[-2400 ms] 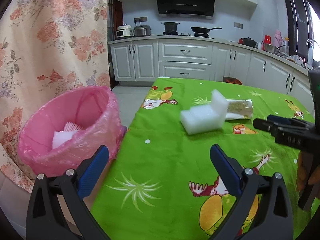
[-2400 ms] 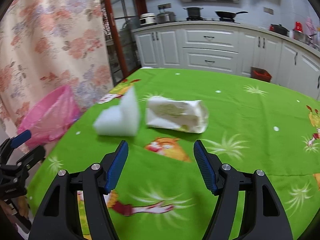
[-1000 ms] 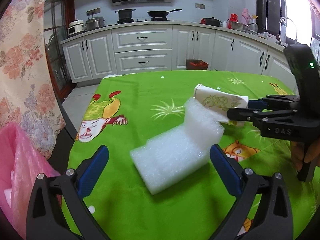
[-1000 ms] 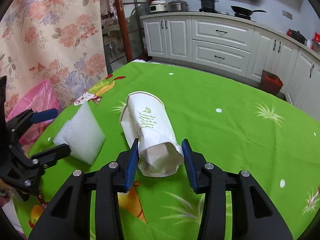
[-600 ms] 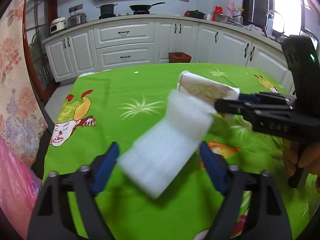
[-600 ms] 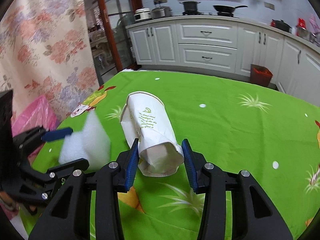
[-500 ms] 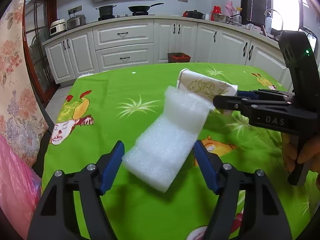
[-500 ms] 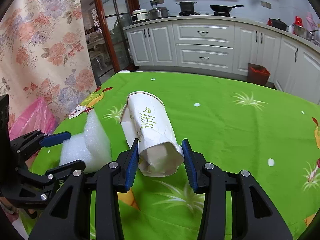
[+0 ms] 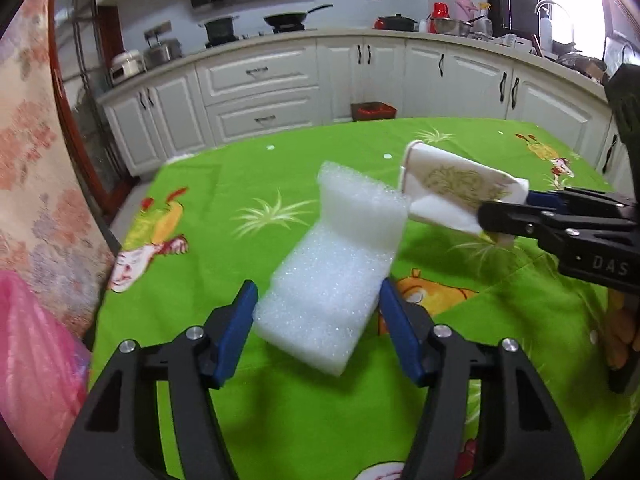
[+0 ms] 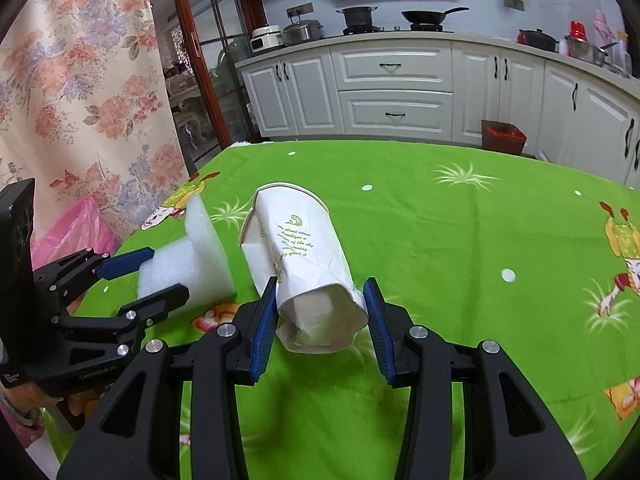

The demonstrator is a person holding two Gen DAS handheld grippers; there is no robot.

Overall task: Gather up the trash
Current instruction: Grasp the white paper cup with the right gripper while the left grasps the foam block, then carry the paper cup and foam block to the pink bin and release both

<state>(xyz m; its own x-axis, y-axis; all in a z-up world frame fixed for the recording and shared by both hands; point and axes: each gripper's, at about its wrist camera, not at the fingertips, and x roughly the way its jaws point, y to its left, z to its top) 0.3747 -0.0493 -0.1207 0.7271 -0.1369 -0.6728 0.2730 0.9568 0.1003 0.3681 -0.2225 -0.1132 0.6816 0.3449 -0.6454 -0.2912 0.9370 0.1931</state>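
Observation:
A white foam piece (image 9: pixel 340 256), bent upward at its far end, sits between the blue pads of my left gripper (image 9: pixel 316 304). The jaws are closing and both pads touch the foam's sides. In the right wrist view the same foam piece (image 10: pixel 200 252) shows in the left gripper (image 10: pixel 168 274), just above the green tablecloth (image 10: pixel 440 240). My right gripper (image 10: pixel 320 304) is shut on the base of a crushed white paper cup (image 10: pixel 296 248), whose open rim points away. In the left wrist view the cup (image 9: pixel 452 188) hangs in the right gripper (image 9: pixel 504 208), beside the foam.
A bin lined with a pink bag (image 9: pixel 32 360) stands off the table's left edge, by a floral curtain (image 10: pixel 80 100). White kitchen cabinets (image 10: pixel 392 92) and a small red bin (image 10: pixel 502 136) lie beyond the table's far edge. A hand (image 9: pixel 624 332) holds the right gripper.
The left jaws have narrowed from wide open to touching the foam's sides. The foam now sits higher between them. The right gripper has kept its grip on the cup while shifting across the table.

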